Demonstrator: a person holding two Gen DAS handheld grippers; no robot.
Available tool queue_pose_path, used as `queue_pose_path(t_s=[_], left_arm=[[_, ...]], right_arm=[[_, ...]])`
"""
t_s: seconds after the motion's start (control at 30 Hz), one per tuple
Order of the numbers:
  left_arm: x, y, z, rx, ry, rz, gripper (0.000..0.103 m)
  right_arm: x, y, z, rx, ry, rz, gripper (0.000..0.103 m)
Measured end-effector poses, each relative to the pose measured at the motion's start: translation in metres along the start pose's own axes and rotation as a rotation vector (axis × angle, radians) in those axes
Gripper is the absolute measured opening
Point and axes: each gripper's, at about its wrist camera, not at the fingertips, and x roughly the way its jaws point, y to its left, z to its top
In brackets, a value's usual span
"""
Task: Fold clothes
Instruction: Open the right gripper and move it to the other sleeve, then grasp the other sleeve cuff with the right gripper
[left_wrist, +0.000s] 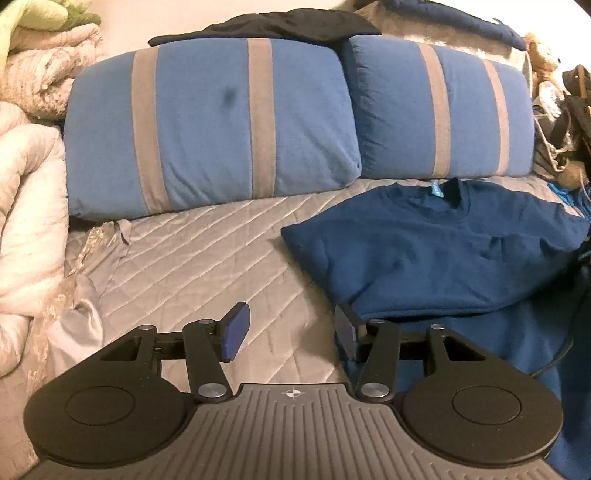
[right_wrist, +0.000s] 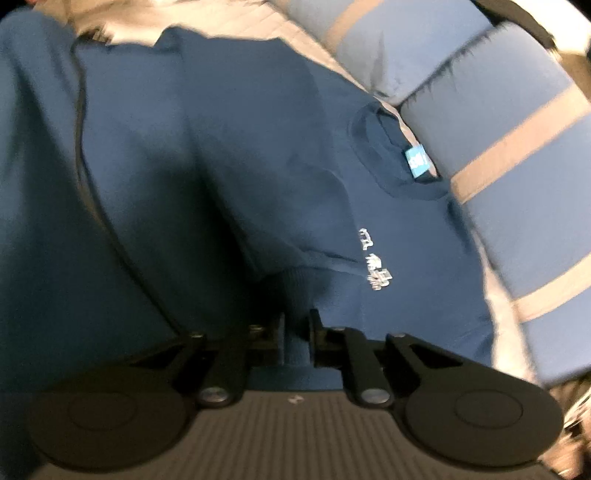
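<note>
Left gripper (left_wrist: 290, 332) fills the bottom of the left wrist view, its blue-padded fingers (left_wrist: 235, 331) spread wide apart and grasping nothing, above a grey quilted cover (left_wrist: 207, 254). Its right-hand finger sits just at the near hem of the navy shirt (left_wrist: 424, 254); contact cannot be confirmed. Shirt lies on the cover from 3 to 4 o'clock, collar toward the far side, with a light blue neck tag (left_wrist: 437, 189) at the collar. Two blue pillows (left_wrist: 210, 129) with grey stripes stand behind, at 11 to 2 o'clock, the right one just beyond the collar. A dark garment (left_wrist: 266, 24) rests on top of them at 12 o'clock. Pale bedding (left_wrist: 29, 184) is heaped at 9 o'clock. Right wrist view, blurred: right gripper (right_wrist: 297, 338) at 6 o'clock has its fingers drawn close, clenched on a ribbed edge of the shirt (right_wrist: 258, 166). Shirt covers the centre and left of the frame, collar and tag (right_wrist: 416, 162) at 2 o'clock, white print (right_wrist: 376, 266) below it, unreadable. A black cable (right_wrist: 92, 206) crosses the fabric at 9 o'clock. Pillows (right_wrist: 498, 147) run along 1 to 4 o'clock, touching the collar.
</note>
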Motion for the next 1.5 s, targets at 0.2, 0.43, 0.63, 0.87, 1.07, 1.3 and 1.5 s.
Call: queue_pose_path(t_s=[0.2, 0.43, 0.63, 0.87, 1.07, 1.3, 1.5], left_arm=[[-0.009, 0.011, 0.000, -0.022, -0.004, 0.013, 0.050], [-0.024, 0.018, 0.015, -0.035, -0.010, 0.042, 0.055], [-0.051, 0.026, 0.061, -0.106, -0.086, -0.009, 0.072], [-0.082, 0.020, 0.140, -0.157, -0.240, -0.061, 0.078], [-0.080, -0.019, 0.167, -0.127, -0.291, -0.130, 0.078], [-0.069, -0.070, 0.188, -0.094, -0.323, -0.231, 0.079], [-0.031, -0.129, 0.179, -0.029, -0.272, -0.316, 0.080]], right_arm=[[-0.024, -0.016, -0.007, 0.016, 0.000, -0.091, 0.036], [-0.052, -0.039, -0.020, 0.093, -0.021, -0.190, 0.085], [-0.081, -0.074, -0.038, 0.302, -0.075, -0.290, 0.103], [-0.136, -0.145, -0.069, 0.665, -0.192, -0.419, 0.103], [-0.197, -0.191, -0.106, 0.883, -0.328, -0.581, 0.103], [-0.259, -0.198, -0.156, 1.012, -0.392, -0.739, 0.103], [-0.270, -0.175, -0.202, 1.046, -0.288, -0.765, 0.103]])
